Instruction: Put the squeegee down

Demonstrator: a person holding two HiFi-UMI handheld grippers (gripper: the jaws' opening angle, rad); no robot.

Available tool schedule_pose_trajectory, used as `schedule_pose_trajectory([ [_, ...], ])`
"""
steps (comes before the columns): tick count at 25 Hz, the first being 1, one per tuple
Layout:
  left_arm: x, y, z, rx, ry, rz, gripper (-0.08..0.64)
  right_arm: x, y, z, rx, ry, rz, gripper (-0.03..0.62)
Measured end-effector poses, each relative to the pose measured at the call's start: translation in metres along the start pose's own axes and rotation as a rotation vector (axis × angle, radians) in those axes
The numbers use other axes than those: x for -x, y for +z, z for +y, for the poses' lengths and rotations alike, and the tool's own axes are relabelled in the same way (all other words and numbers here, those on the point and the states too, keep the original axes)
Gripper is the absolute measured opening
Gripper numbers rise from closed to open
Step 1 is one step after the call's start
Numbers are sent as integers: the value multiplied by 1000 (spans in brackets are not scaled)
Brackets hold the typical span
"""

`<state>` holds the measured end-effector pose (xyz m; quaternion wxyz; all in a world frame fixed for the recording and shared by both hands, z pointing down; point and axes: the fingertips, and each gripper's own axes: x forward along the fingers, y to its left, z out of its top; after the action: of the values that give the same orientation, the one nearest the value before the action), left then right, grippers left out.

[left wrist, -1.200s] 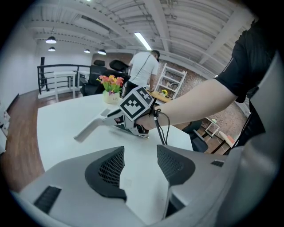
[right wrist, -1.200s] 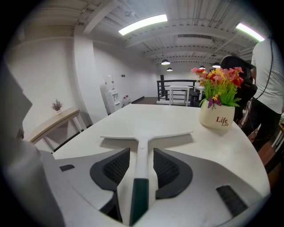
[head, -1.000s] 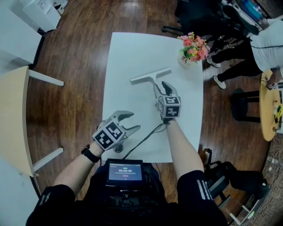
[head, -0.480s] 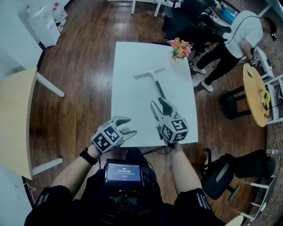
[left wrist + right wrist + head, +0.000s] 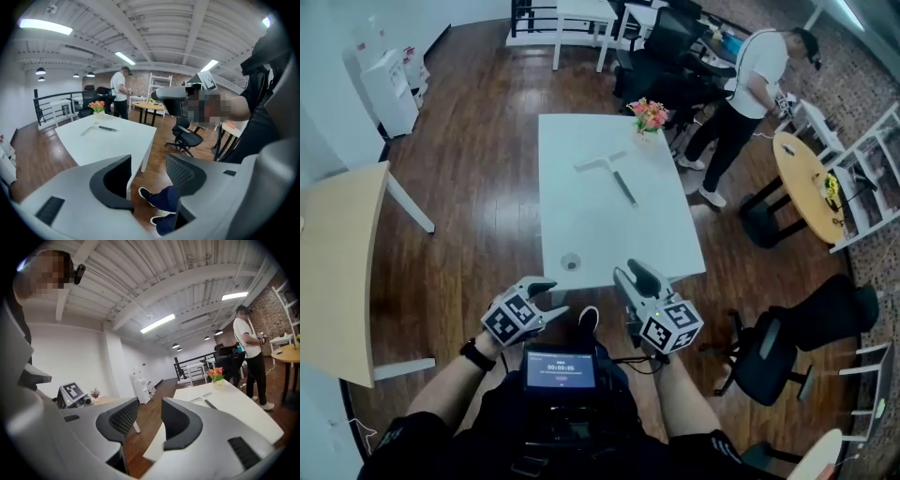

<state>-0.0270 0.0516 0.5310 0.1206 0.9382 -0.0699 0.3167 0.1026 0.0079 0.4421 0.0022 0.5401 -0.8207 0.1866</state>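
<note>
Two grippers, jaws apart, empty

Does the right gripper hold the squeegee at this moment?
No, the squeegee lies on the white table, far from the right gripper, whose fingers stand apart with nothing between them.

Open-plan office. You face the white table, which stands on a dark wood floor. To its right are a black swivel chair and a round wooden table. Beyond its far right corner a person stands among more chairs. Tube lights run along the ribbed ceiling.
</note>
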Motion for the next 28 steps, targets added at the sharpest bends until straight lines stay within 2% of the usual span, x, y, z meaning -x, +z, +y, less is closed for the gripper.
schedule_pose_trajectory([
  [5,21,-24,-28,27,17,-17,227,43,-24,31,-52,-25,27,178],
  [10,26,-40,-48,59,28,-19,227,57,-37,55,-43,10,58,160],
  [14,21,-35,-59,76,42,-33,227,64,-41,62,-33,41,81,160],
  [28,14,-13,-85,57,74,-37,227,92,-39,53,-3,76,95,158],
])
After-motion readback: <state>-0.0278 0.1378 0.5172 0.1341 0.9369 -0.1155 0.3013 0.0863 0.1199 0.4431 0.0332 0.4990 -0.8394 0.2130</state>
